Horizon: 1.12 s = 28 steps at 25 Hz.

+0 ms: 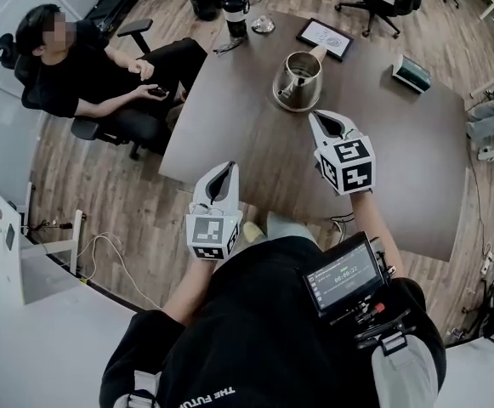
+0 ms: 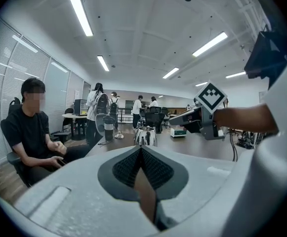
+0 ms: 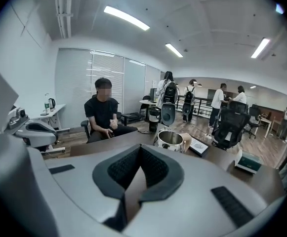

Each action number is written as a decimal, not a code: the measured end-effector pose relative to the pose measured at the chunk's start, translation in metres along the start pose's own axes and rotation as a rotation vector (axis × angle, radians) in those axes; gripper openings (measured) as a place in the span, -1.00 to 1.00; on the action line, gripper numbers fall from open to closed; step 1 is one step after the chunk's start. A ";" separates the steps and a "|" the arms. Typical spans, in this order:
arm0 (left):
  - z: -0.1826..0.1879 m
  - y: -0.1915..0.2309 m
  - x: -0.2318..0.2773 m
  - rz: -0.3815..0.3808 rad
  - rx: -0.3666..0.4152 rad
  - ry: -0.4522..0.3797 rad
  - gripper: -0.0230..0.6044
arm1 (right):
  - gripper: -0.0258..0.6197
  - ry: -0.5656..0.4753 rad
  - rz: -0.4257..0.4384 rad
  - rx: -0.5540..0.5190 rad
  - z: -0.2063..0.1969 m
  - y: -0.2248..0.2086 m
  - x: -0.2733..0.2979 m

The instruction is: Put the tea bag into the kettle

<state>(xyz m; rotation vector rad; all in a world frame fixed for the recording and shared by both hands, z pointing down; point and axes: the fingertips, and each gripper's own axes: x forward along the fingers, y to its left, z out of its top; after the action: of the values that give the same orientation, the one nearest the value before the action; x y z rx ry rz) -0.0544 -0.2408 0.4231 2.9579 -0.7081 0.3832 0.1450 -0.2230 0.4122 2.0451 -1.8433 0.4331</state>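
Seated person [image 1: 85, 75] at left, off tabletop [image 1: 255, 143]. Tumbler [image 1: 235, 14] at far edge. Left hand-held gripper [image 1: 224, 172] over near edge: jaws pressed together, nothing btwn. Kettle [image 1: 298, 79]: top open, contents not discernible, ahead of right hand-held gripper [image 1: 321, 121], not touching; its jaws also together, empty. Tablet [image 1: 325, 38] just behind kettle. Box [image 1: 411, 73] at right.

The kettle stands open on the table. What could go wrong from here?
1. No tea bag shows in any view; the left gripper and right gripper are both shut and empty, so it must be found first.
2. The right gripper is close to the kettle; reaching past it toward the green-and-white box might knock it.
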 end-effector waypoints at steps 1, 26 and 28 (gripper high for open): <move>0.000 -0.003 -0.001 -0.003 0.002 -0.001 -0.91 | -0.90 -0.003 0.003 0.000 -0.002 0.003 -0.005; 0.039 -0.165 0.007 -0.042 0.030 -0.039 -0.91 | -0.90 -0.138 -0.010 0.087 -0.038 -0.036 -0.154; 0.039 -0.176 0.005 -0.034 0.033 -0.049 -0.91 | -0.90 -0.135 -0.001 0.081 -0.048 -0.036 -0.162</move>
<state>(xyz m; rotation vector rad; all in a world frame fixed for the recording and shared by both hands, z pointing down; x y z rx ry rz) 0.0383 -0.0910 0.3843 3.0153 -0.6625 0.3239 0.1646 -0.0540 0.3797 2.1778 -1.9311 0.3836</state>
